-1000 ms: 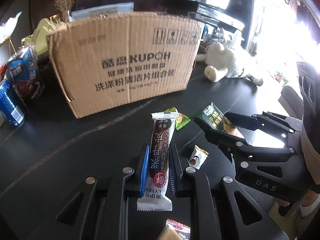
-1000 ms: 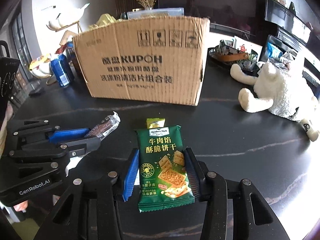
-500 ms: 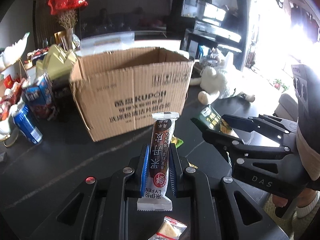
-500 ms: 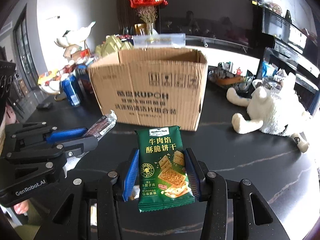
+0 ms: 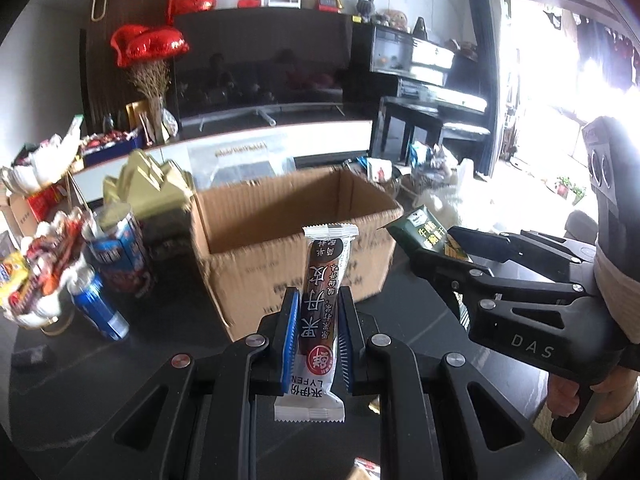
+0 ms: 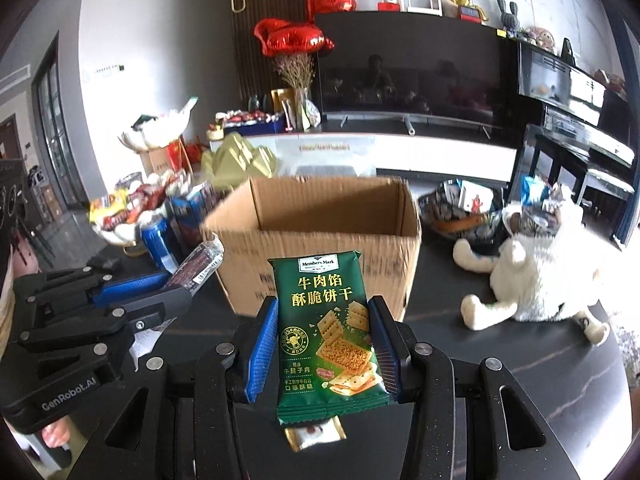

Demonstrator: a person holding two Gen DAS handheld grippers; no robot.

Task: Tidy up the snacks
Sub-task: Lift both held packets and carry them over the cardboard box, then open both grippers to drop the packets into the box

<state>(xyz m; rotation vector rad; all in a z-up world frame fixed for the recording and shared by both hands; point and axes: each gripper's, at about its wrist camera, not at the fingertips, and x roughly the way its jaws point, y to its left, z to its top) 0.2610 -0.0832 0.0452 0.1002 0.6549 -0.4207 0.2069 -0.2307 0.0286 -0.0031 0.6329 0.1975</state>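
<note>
Both grippers have risen since a second ago: the cardboard box (image 6: 320,240), then seen only from its printed side, now shows its open top and bare brown inner walls, and its side print has blurred beyond reading.

On the left gripper (image 5: 316,332), the blue-padded fingers (image 5: 289,336) are clamped on a long brown snack bar (image 5: 323,312) with crimped white ends, held upright in front of the box's near wall. Large white Chinese characters run down its wrapper, a red round seal sits lower down, and "LYFEN" shows near the bottom (all of it reads upside down from this camera).

The right gripper (image 6: 323,350) grips a green biscuit packet (image 6: 330,336) by its side edges, also upright and short of the box. Its top label reads "Member's Mark", with gold characters 牛肉馅酥脆饼干 beneath, a gold bull emblem, and pictured square crackers with filling. The smaller white print below is only partly readable.

From the left wrist view the right tool's body carries "DAS"; from the right wrist view the left tool reads "GenRobot.AI".

A small gold-wrapped sweet (image 6: 314,436) lies on the dark table (image 6: 520,360) under the green packet. Blue drink cans (image 5: 98,308) stand left of the box, a white plush toy (image 6: 532,280) lies to its right.
</note>
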